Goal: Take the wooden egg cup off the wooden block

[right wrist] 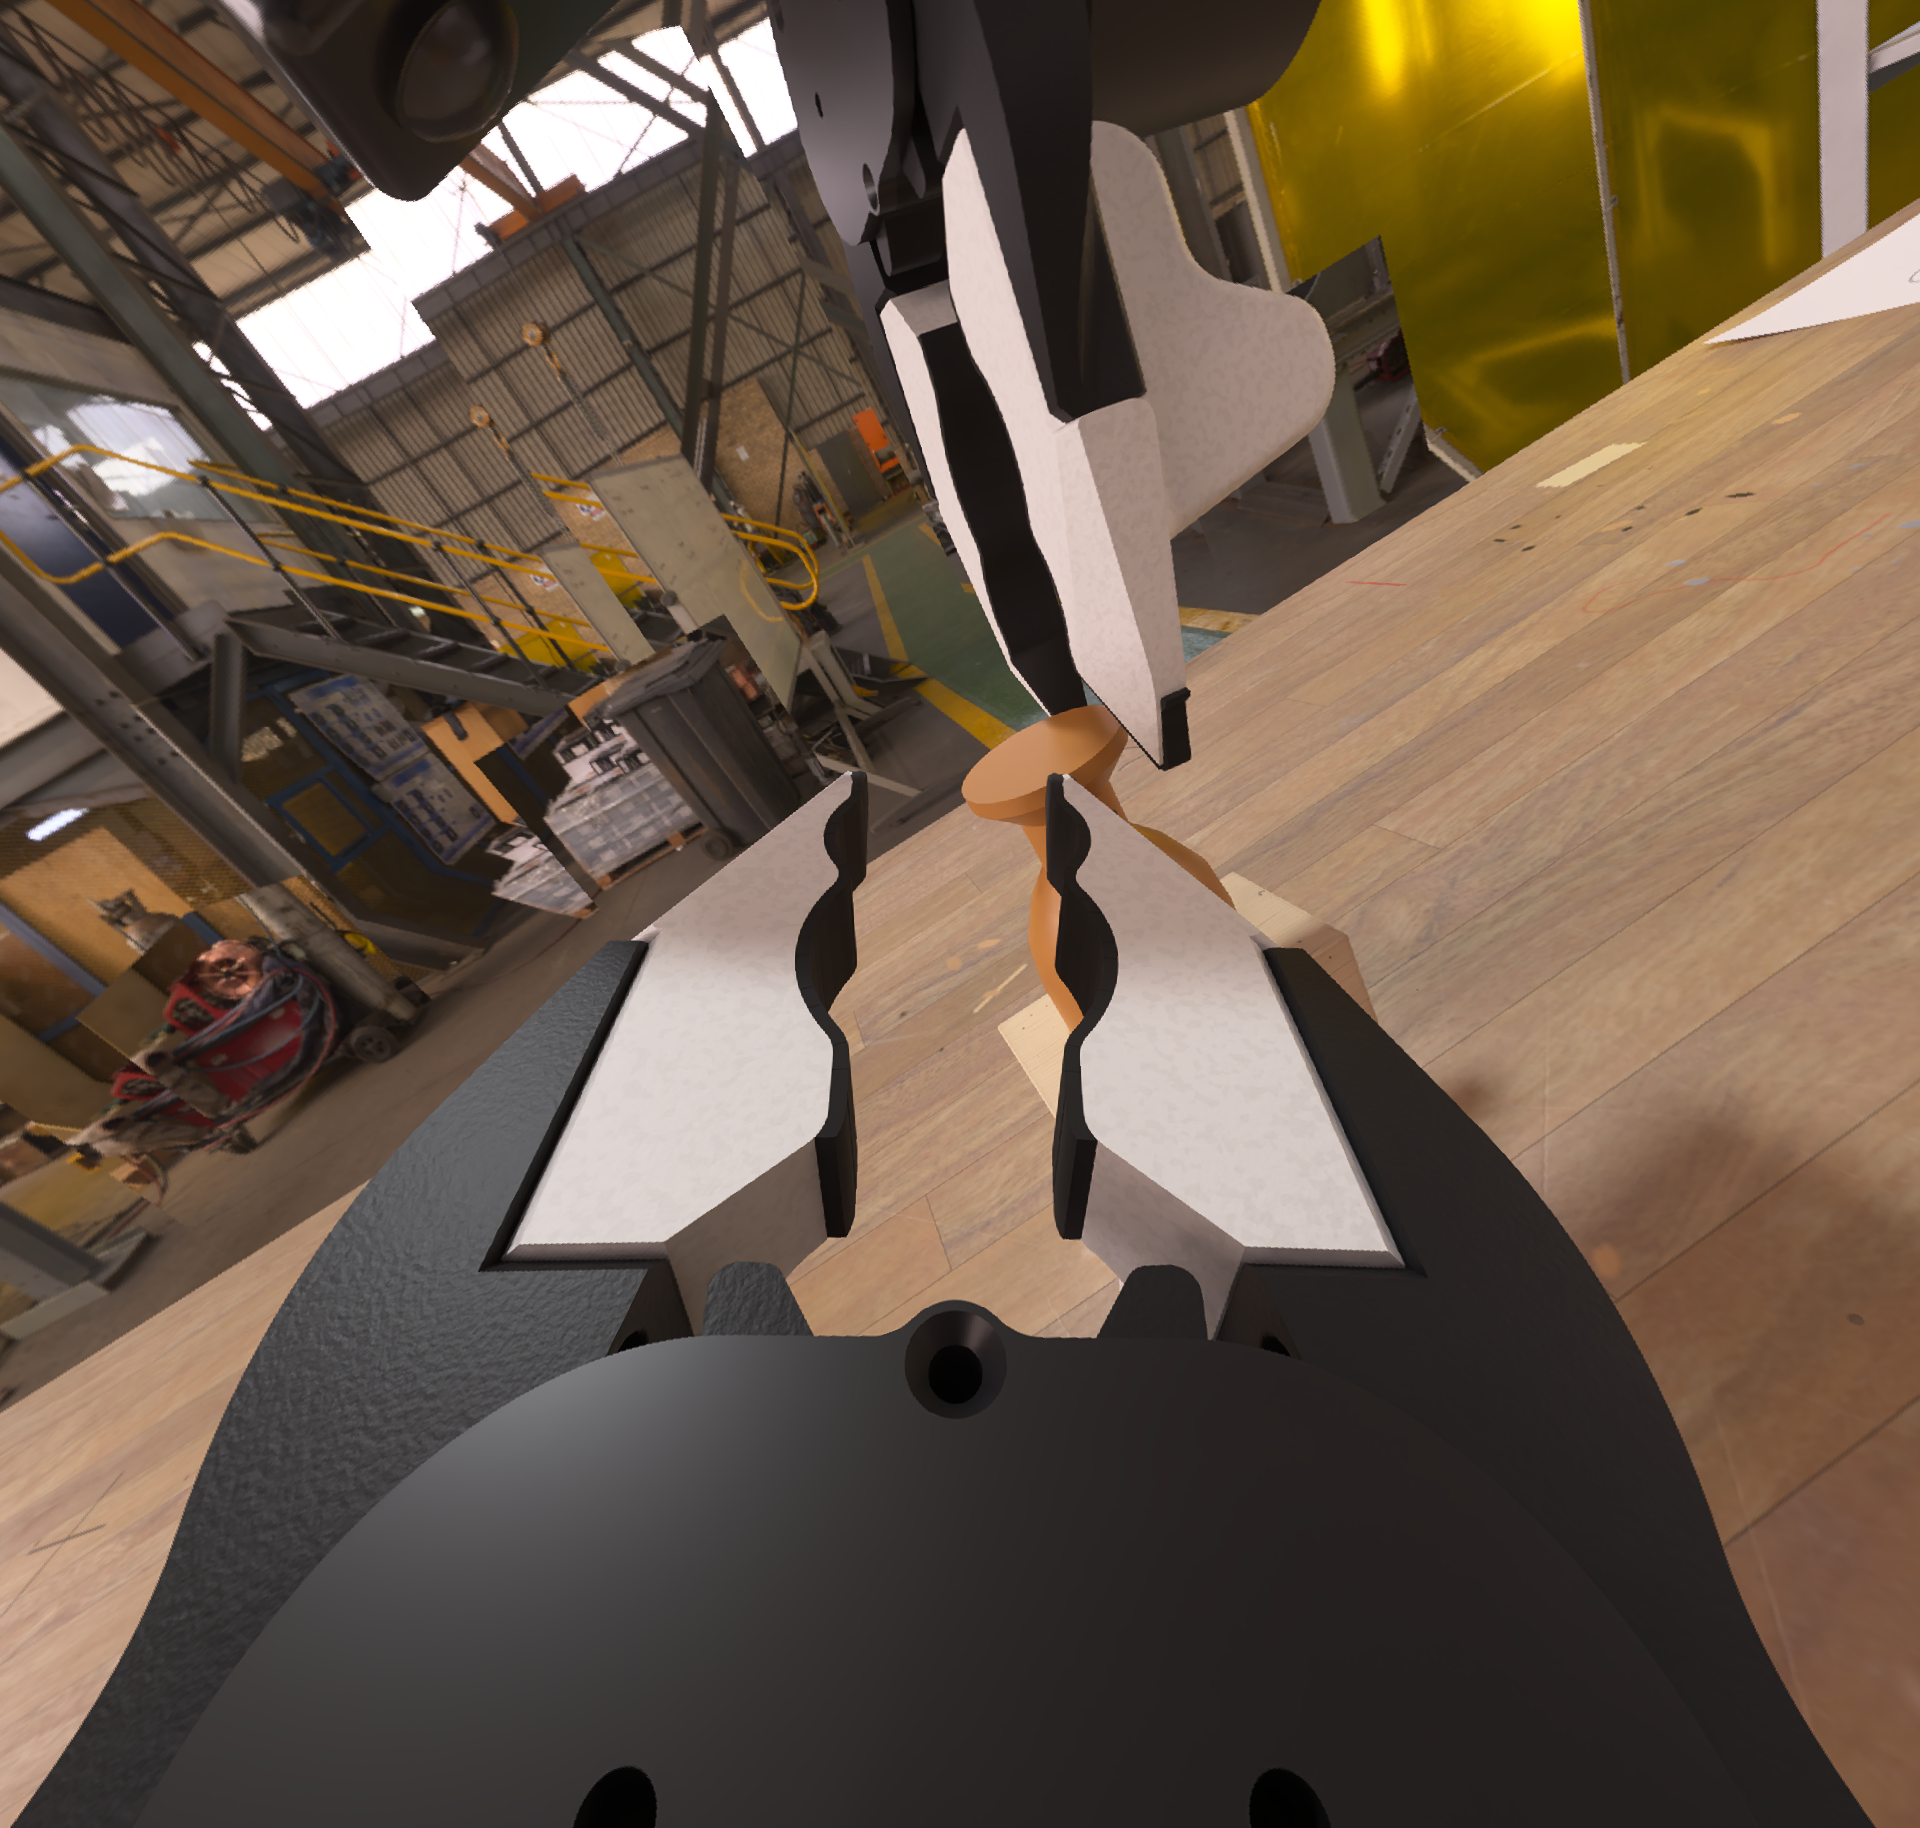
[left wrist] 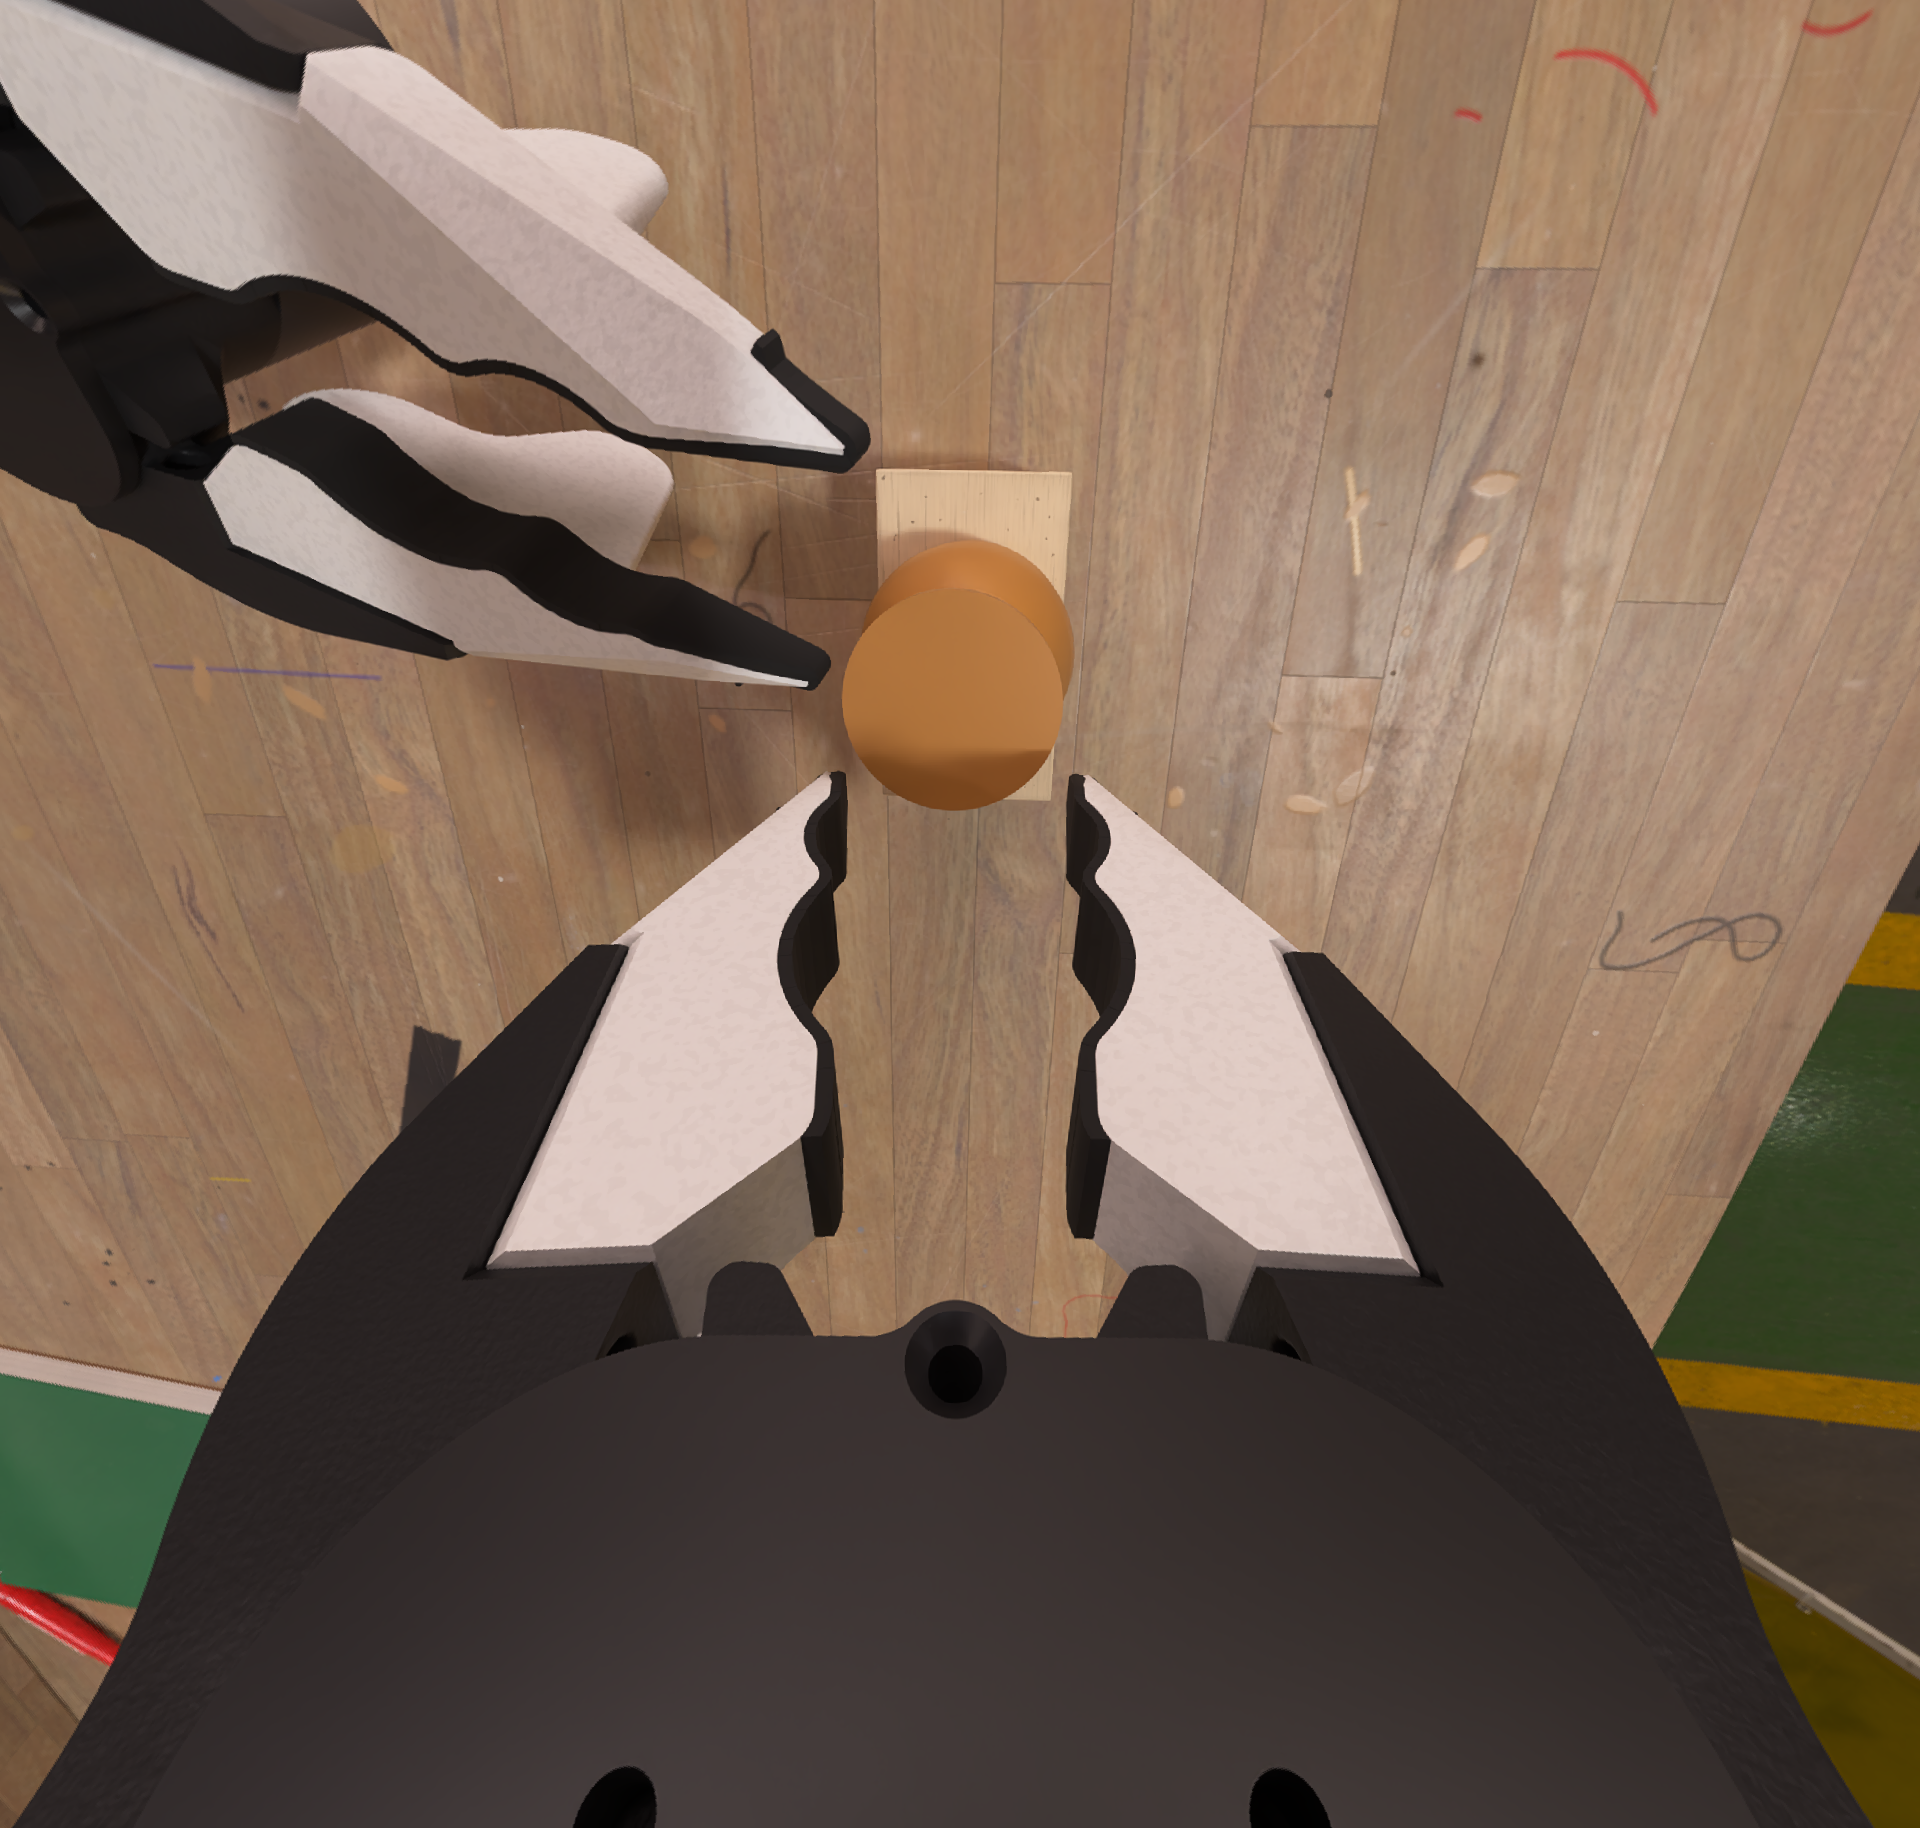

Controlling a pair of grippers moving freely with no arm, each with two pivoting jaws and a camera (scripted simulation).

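Below me lies a wood-plank tabletop (left wrist: 1351, 324) with red scribbles (left wrist: 1605, 74) and a dark squiggle (left wrist: 1688, 942); past its edge I see green-and-yellow floor (left wrist: 1829, 1155), yellow railings (right wrist: 343, 552) and a yellow wall (right wrist: 1455, 168)

An industrial workshop hall. Beyond the right gripper's (right wrist: 954, 791) fingertips stand steel roof trusses (right wrist: 623, 251), yellow-railed stairs (right wrist: 364, 573) and a grey wheeled bin (right wrist: 696, 739). To its right hangs a yellow curtain (right wrist: 1455, 168).
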